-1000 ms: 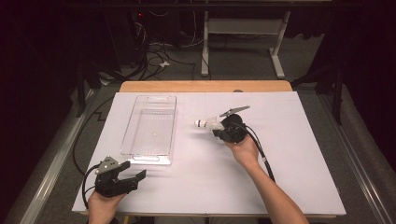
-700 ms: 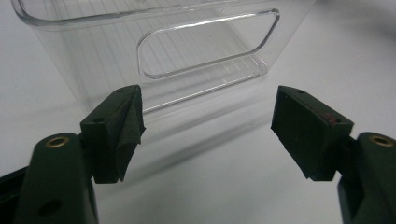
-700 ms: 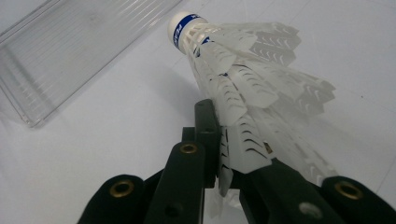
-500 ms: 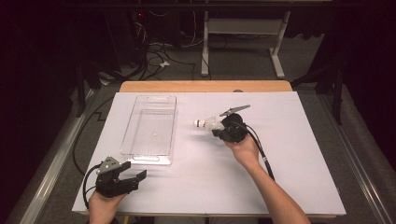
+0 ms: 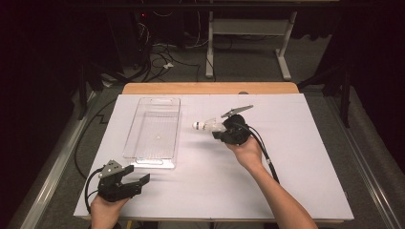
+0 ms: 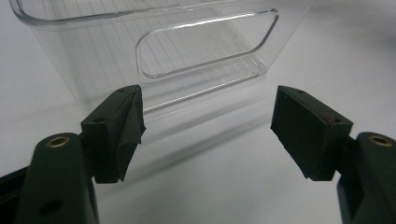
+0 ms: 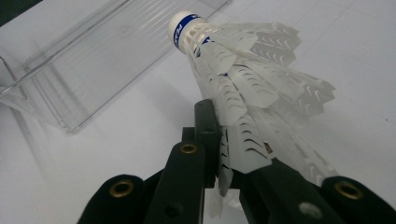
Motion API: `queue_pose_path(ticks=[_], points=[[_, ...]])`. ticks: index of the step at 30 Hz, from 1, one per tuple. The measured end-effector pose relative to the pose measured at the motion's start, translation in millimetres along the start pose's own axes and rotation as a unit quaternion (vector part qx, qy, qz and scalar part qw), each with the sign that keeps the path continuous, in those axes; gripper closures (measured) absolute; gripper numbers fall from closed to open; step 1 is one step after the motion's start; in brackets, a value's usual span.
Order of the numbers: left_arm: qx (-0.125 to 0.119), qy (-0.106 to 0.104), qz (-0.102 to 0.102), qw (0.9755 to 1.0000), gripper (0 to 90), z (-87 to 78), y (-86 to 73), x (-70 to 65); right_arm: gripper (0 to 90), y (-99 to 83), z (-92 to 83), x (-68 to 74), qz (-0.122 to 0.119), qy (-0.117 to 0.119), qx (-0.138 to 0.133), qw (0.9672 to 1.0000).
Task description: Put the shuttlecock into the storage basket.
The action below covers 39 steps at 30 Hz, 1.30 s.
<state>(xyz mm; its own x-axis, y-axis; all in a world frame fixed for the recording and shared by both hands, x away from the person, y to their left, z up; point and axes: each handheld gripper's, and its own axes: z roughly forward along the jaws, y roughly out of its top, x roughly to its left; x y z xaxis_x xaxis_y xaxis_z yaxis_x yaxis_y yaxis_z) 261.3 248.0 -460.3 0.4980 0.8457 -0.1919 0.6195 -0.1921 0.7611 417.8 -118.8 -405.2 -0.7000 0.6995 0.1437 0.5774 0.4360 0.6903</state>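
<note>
Gripper work first: the right gripper (image 5: 220, 129) is clenched on a shuttlecock (image 5: 205, 126), pinching its feather skirt (image 7: 243, 140) and holding it above the white bench (image 5: 305, 157), cork tip (image 7: 182, 25) pointing toward the clear bin (image 5: 154, 129). The left gripper (image 5: 136, 181) rests near the bench's front edge with its jaws spread wide and nothing between them, facing the bin's end wall (image 6: 205, 51). The bin looks empty. The shuttlecock should handle as very light and fragile; its thin feathers probably bend or crack under a hard squeeze, so the firmer band just behind the cork seems the safer hold.
</note>
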Motion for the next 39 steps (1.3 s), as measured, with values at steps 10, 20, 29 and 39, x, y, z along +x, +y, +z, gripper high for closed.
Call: queue_pose_path(ticks=[10,20,29,39], points=[[0.002,0.001,0.001,1.0,26.6,0.2,0.1,0.0,89.1,10.1,-3.0,8.9,-0.016,0.006,0.0,0.9999],[0.002,0.001,0.001,1.0,26.8,-0.3,-0.1,0.3,89.1,25.9,-2.9,22.2,-0.036,0.013,-0.001,0.9992],[0.002,0.001,0.001,1.0,26.8,-0.2,0.1,0.3,89.1,35.6,0.3,30.4,-0.044,0.021,-0.002,0.9988],[0.002,0.0,0.002,1.0,26.8,-0.1,0.0,0.2,89.1,48.9,7.4,41.9,-0.059,0.029,0.002,0.9979]])
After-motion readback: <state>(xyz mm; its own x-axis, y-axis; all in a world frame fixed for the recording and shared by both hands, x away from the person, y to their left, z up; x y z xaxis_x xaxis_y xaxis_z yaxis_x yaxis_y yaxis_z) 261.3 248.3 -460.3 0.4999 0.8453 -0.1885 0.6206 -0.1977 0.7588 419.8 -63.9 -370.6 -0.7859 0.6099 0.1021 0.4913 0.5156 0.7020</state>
